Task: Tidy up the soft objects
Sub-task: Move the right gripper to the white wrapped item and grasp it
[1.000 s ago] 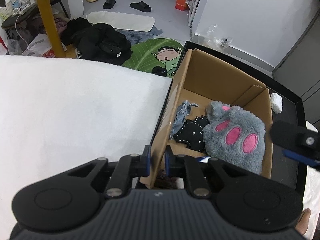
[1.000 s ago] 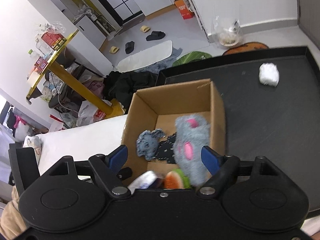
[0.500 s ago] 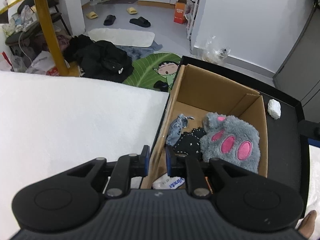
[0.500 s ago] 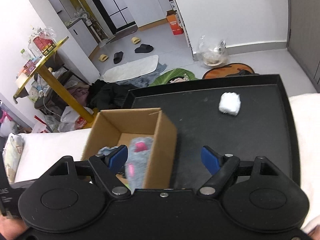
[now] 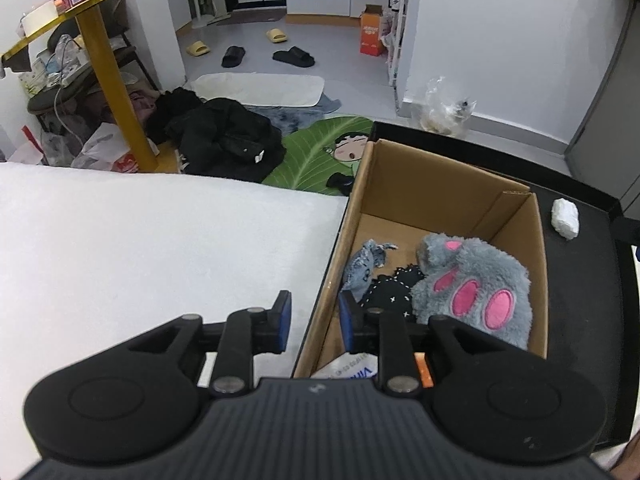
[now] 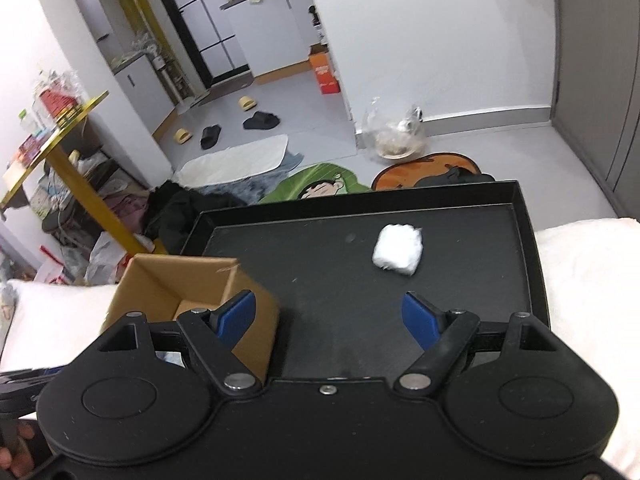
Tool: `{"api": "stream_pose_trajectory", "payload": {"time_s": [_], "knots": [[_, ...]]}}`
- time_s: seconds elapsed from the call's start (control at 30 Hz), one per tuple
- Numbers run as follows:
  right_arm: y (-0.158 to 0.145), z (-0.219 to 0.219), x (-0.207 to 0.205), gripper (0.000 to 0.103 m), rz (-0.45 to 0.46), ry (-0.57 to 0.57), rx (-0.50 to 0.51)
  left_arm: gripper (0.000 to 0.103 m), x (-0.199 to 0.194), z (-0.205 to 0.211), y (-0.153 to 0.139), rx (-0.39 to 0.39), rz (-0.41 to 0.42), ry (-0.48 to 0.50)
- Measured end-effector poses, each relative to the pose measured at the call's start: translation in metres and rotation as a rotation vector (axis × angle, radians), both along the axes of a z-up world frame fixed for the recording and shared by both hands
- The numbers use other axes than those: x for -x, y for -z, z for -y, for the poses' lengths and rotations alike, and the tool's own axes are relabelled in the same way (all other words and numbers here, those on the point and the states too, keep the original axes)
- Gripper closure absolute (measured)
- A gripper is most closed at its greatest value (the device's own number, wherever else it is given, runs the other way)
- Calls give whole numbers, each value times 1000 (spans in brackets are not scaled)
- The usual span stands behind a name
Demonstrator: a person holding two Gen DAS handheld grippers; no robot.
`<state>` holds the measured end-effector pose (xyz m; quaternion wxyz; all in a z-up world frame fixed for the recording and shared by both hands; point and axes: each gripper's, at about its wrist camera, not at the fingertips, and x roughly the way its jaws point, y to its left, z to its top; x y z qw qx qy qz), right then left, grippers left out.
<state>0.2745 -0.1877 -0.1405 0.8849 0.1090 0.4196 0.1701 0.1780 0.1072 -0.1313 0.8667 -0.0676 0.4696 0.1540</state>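
A cardboard box [image 5: 420, 184] stands on the left part of a black tray [image 6: 320, 280]. It holds a grey plush paw with pink pads [image 5: 472, 284], a black cloth [image 5: 390, 290] and a small blue denim piece [image 5: 366, 264]. A white soft wad [image 6: 398, 250] lies on the tray's far right; it also shows in the left wrist view [image 5: 565, 218]. My left gripper [image 5: 314, 326] is open, its fingers straddling the box's left wall without touching it. My right gripper [image 6: 330, 318] is wide open and empty above the tray, short of the wad, the box [image 6: 188, 296] at its left.
A white towel-covered surface [image 5: 140, 248] lies left of the tray and another [image 6: 592, 280] right of it. A white packet [image 5: 352, 368] sits in the box's near corner. Beyond the table edge is the floor with clothes, mats and a yellow table leg [image 5: 112, 92].
My left gripper let go of the box's left wall and opened. My right gripper swung right, away from the box, and now faces the white wad on the tray.
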Motion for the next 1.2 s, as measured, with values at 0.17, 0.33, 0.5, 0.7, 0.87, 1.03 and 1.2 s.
{"api": "stream_pose_trajectory", "payload": {"time_s": [0.17,0.33,0.5,0.7,0.87,1.03,1.2], "knots": [[21,15,-12,24,12,56,-44,78,-6,3,1,-36,-8,-13],[43,22,-26,24,10,84,-89,69,-19,16,1,-132,-43,-25],[59,22,-39,24,3,78,-94,55,-35,25,-1,-173,-45,-33],[75,28,-60,24,-2,137,-86,51,-50,40,9,-213,-75,-8],[88,25,-77,24,-4,159,-93,49,-56,47,17,-248,-112,-3],[92,24,-84,24,28,169,-94,46,-64,53,22,-300,-144,-13],[99,22,-78,61,34,132,-43,44,-69,58,24,-315,-158,-24]]}}
